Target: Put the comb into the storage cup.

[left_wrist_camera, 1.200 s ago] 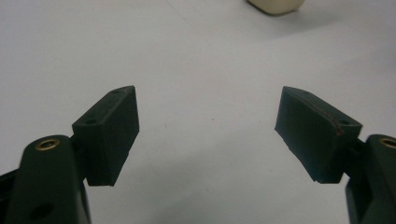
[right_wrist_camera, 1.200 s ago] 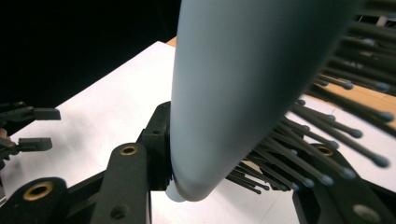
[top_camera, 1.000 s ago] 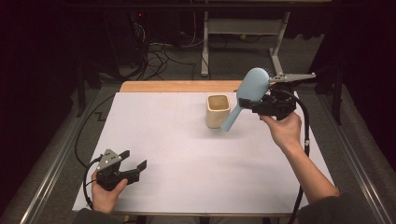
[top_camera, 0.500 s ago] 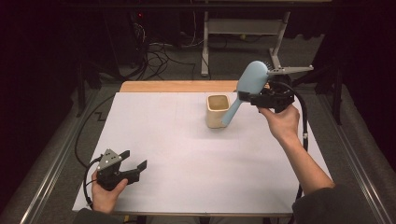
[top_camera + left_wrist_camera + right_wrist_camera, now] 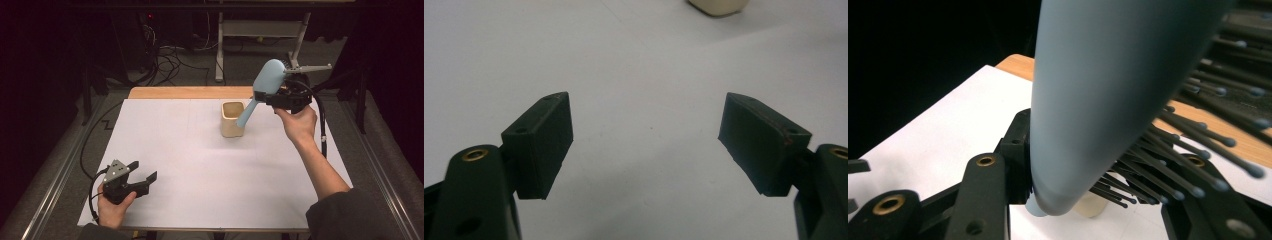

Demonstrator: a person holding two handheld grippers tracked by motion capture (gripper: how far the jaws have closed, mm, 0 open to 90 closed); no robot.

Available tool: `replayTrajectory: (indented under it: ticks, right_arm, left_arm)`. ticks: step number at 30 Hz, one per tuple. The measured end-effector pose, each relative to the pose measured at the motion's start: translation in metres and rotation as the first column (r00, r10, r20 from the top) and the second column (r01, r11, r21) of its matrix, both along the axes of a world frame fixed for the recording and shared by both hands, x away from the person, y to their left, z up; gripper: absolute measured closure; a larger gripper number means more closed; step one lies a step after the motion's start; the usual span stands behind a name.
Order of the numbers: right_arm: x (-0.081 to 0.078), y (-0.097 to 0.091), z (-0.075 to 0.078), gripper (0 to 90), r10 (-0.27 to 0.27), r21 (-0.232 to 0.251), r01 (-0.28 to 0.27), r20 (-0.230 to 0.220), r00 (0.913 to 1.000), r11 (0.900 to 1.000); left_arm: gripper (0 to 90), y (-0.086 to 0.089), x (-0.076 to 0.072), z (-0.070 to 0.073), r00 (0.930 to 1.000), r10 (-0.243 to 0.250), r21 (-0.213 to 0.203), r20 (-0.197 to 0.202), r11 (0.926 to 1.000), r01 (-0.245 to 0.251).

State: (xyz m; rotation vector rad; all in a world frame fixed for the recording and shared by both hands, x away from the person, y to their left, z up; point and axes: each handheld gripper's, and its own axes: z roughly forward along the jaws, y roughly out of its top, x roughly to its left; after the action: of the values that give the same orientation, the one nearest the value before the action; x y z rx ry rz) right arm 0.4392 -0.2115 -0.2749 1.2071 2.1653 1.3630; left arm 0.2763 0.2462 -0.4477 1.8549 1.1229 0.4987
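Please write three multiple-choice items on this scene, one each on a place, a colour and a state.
1. Where is the cup standing?
A. on the white sheet, toward the far side
B. on the floor
C. beside the left gripper

2. What colour is the hairbrush?
A. red
B. light blue
C. green

3. How do the fingers of the left gripper stand?
A. shut on the cup
B. shut on the hairbrush
C. open, holding nothing

Answers:
1 A: in the high view the cup sits on the white sheet near the wooden strip, far from the left gripper.
2 B: the brush's back and handle show light blue in the high view, and its dark bristles show in the right gripper view.
3 C: the left gripper view shows its two fingers wide apart over bare sheet, while the right gripper is shut on the hairbrush.
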Motion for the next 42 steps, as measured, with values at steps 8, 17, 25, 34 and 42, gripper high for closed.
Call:
replayTrajectory:
  ticks: [8, 17, 25, 34, 42]
  right_arm:
    - [0.009, 0.002, -0.002, 54.7, -0.023, 0.016, 0.023, 0.002, 0.9997, 0.9996]
    - [0.018, 0.005, 0.002, 54.7, -0.049, 0.012, 0.049, 0.011, 0.9987, 0.9987]
    - [0.025, 0.01, 0.003, 54.5, -0.063, 0.004, 0.063, 0.013, 0.9979, 0.998]
    - [0.031, 0.015, 0.0, 54.5, -0.08, -0.002, 0.08, 0.013, 0.9967, 0.9968]
    - [0.037, 0.018, -0.007, 54.4, -0.089, 0.001, 0.089, 0.001, 0.9961, 0.9961]
  left_arm:
    - [22.6, 0.0, 0.0, 0.0, 1.0, -0.005, 0.002, 0.002, 1.0, 0.005]
    - [22.5, -0.001, 0.0, 0.0, 1.0, -0.007, 0.005, 0.002, 1.0, 0.007]
    - [22.5, -0.001, 0.0, 0.0, 1.0, -0.01, 0.003, 0.002, 0.9999, 0.01]
    - [22.6, -0.001, 0.0, 0.0, 0.9999, -0.015, 0.002, 0.003, 0.9999, 0.015]
    - [22.5, 0.0, 0.0, 0.0, 0.9999, -0.014, 0.001, 0.003, 0.9999, 0.014]
